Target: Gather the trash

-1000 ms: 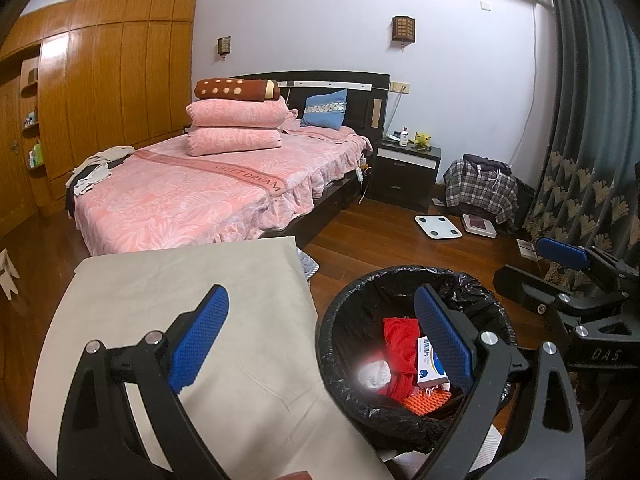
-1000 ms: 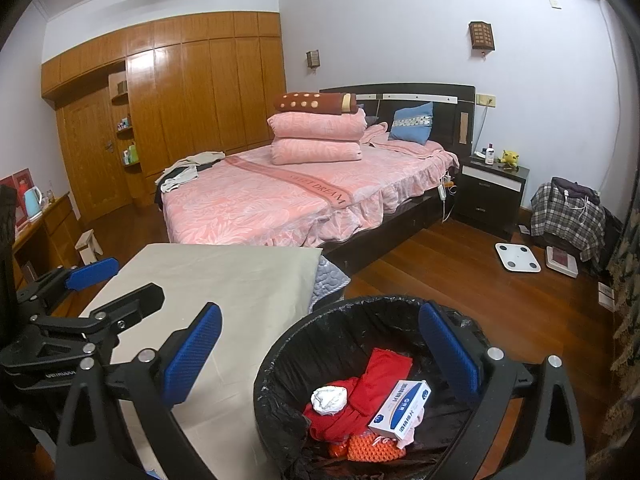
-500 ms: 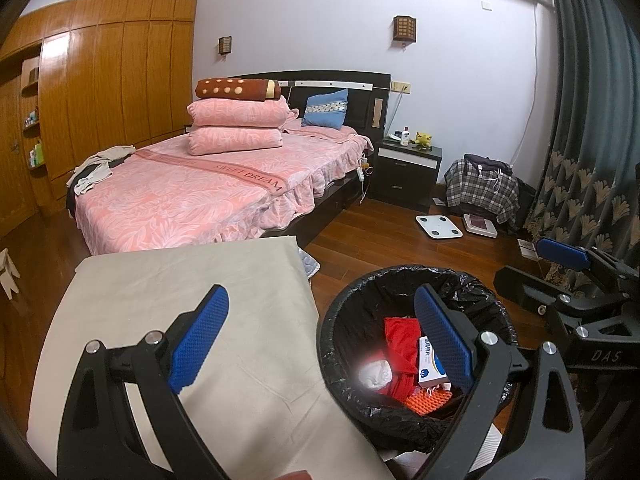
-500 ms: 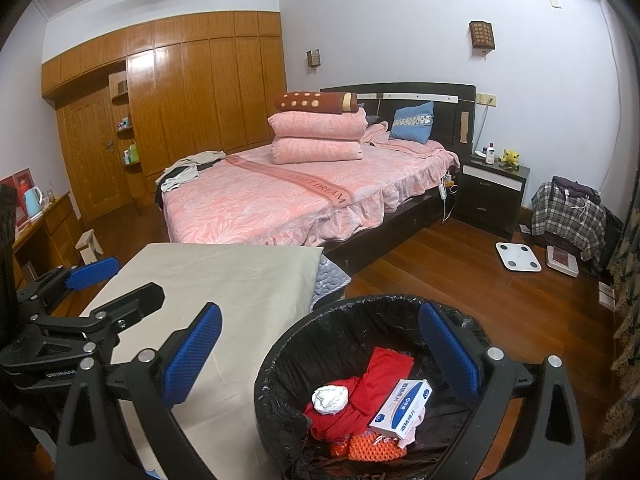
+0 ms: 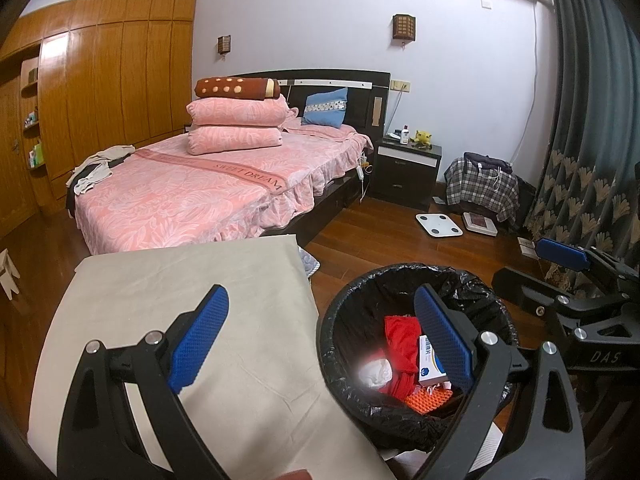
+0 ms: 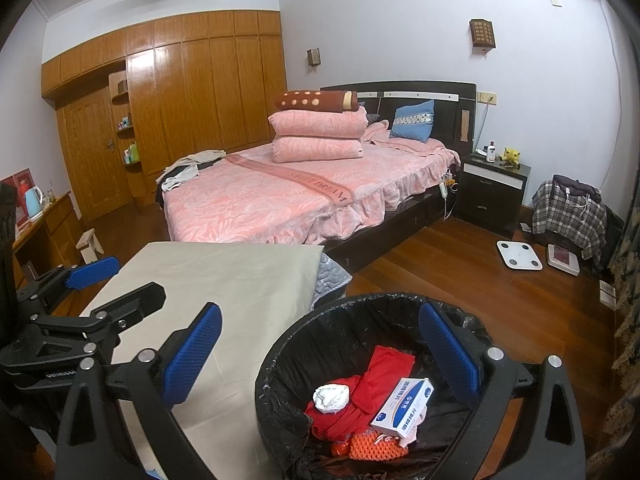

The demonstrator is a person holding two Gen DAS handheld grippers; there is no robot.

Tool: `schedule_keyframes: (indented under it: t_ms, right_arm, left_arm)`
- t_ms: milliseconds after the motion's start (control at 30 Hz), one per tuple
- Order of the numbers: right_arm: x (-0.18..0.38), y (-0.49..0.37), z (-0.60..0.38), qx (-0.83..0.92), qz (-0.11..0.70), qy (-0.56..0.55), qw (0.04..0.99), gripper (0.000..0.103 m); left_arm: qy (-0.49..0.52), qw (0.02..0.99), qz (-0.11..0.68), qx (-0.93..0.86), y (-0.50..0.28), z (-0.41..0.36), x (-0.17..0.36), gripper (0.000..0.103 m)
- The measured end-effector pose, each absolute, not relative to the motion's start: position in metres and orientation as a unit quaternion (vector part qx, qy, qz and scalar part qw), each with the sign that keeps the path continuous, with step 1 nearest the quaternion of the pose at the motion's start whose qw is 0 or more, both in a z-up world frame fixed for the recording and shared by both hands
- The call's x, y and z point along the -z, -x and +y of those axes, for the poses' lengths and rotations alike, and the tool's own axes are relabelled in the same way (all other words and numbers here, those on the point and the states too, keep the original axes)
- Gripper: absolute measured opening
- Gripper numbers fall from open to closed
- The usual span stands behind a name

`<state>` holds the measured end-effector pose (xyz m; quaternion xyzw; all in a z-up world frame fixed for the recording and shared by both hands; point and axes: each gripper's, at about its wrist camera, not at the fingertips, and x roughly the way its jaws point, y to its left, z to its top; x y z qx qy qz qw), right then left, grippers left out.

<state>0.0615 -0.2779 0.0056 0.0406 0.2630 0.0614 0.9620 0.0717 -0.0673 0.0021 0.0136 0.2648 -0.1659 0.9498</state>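
both the left gripper (image 5: 320, 336) and the right gripper (image 6: 320, 354) hover with jaws spread and empty above the black-lined trash bin (image 6: 280, 364) beside the cloth-covered table (image 6: 224, 280), the bin holding a red cloth (image 6: 380, 376), crumpled tissue (image 6: 331, 398) and white-blue box (image 6: 404, 406).

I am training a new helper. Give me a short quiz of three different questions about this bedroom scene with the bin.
1. True or false: the left claw holds a piece of trash.
2. Which item lies in the trash bin? A. white-and-blue box B. yellow plush toy C. white scale
3. Fill in: the table beside the bin is covered with a beige ____.

Key: 1 false, both the left claw and the right claw are open and empty; 2 A; 3 cloth.
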Motion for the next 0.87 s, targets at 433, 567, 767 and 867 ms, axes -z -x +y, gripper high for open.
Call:
schedule_keyframes:
  t_ms: [433, 567, 767, 867]
  right_arm:
    - [-0.0057, -0.0618, -0.2778, -0.062, 0.264, -0.040, 0.962, 0.097]
    - [-0.0060, -0.0619, -0.2776, -0.061, 0.263, -0.040, 0.962, 0.097]
    - [-0.0060, -0.0619, -0.2777, -0.062, 0.263, -0.040, 0.962, 0.097]
    - [-0.0062, -0.0620, -0.2776, -0.061, 0.264, -0.040, 0.962, 0.097]
  left_arm:
    - [-0.014, 0.950, 0.265, 0.166, -0.0715, -0.0680, -0.0026, 0.091]
    - [-0.015, 0.950, 0.265, 0.165, -0.0714, -0.0684, -0.0026, 0.091]
    - [-0.014, 0.950, 0.266, 0.164, -0.0725, -0.0650, -0.0007, 0.091]
    - [-0.014, 0.950, 0.266, 0.165, -0.0722, -0.0664, -0.0012, 0.091]
